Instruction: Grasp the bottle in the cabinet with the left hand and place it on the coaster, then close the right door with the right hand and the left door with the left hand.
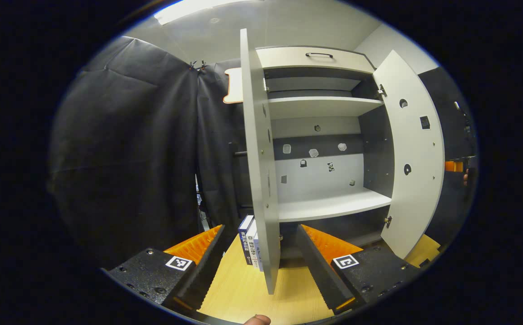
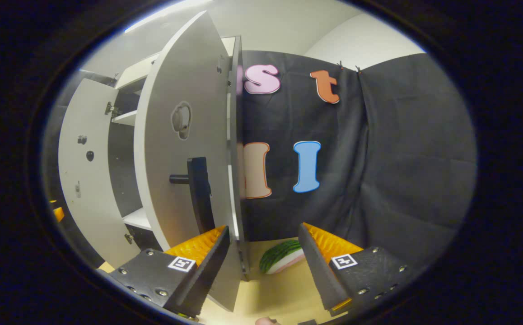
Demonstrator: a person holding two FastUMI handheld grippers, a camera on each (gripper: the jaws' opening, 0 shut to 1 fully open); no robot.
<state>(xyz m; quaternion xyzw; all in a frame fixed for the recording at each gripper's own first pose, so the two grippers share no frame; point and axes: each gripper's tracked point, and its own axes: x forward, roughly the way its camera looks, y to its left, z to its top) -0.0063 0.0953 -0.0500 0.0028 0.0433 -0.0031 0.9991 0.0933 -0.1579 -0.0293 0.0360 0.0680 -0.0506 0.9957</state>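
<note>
Left tool (image 1: 261, 262) straddles left door (image 1: 256, 180), hiding books (image 1: 249, 241).

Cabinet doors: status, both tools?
Left tool open, left door edge between its fingers. Right tool open at right door. Both doors open. Shelves bare; books beside left door.

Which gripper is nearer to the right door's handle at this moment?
Right. The right gripper is just below the handle, its open fingers either side of the right door edge. The left gripper straddles the left door edge, across the cabinet.
</note>
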